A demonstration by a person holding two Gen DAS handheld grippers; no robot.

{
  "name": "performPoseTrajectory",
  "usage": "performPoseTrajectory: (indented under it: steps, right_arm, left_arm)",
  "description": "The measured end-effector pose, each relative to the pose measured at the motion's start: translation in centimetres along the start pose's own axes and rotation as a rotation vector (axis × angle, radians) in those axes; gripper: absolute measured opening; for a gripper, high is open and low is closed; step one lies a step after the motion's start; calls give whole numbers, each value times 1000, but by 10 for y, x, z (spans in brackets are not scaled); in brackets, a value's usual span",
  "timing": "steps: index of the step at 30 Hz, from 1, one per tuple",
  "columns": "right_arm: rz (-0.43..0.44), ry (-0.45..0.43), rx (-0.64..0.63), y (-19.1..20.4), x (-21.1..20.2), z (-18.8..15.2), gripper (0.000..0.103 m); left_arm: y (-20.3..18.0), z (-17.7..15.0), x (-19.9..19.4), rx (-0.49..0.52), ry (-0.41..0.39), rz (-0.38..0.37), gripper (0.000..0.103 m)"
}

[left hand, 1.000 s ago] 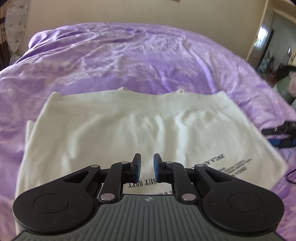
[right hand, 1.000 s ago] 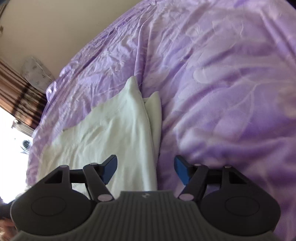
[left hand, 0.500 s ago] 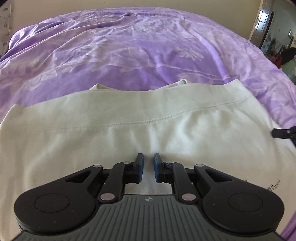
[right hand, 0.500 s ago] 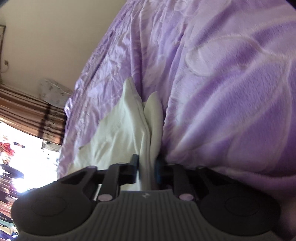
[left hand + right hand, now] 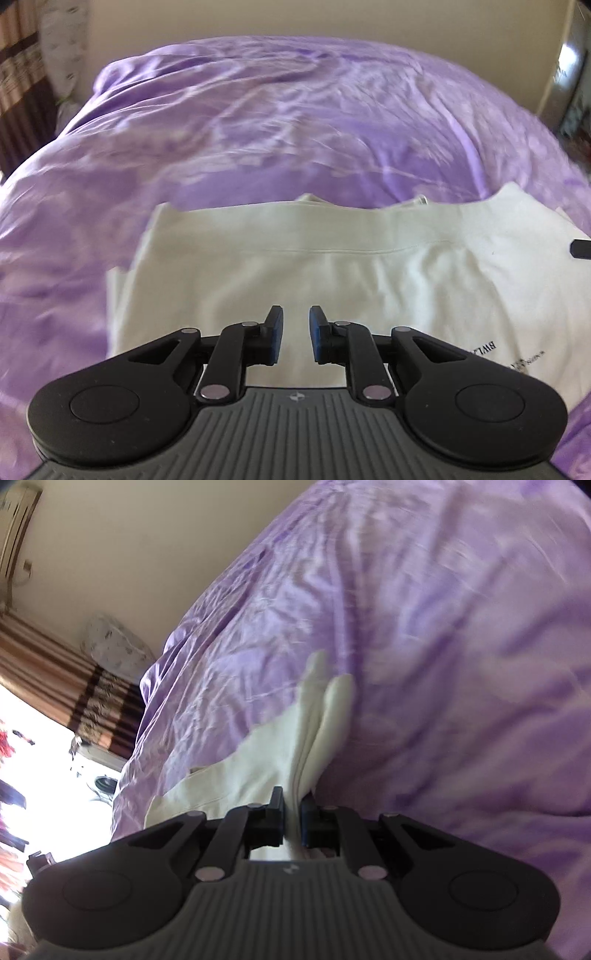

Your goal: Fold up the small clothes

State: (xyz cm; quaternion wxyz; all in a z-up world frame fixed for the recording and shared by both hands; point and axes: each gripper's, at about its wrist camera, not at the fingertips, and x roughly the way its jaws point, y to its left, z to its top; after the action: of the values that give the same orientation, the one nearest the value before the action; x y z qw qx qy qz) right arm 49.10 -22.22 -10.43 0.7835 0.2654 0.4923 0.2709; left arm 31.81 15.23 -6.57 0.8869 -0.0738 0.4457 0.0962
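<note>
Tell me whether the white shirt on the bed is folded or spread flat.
Partly folded. The white shirt shows a layer doubled over along its far edge, and the right hand-held gripper pinches stacked layers at its side edge.

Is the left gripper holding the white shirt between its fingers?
No, the left gripper has an empty gap between its fingers, and the white shirt lies flat on the purple blanket beyond them.
</note>
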Motion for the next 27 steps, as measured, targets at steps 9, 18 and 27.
performPoseTrajectory:
  steps: [9,18,27]
  right_arm:
    - [-25,-5,-147,141,22,-19,3]
    - [-5,44,-188,254,109,-62,3]
    - [-70,191,-227,296,225,-133,3]
  left_arm:
    - [66,-43,-48,-228,-58,33,20]
    - [122,-77,-54,-383,-146,-7,20]
    - [157,-86,-43,-444,-187,-67,20]
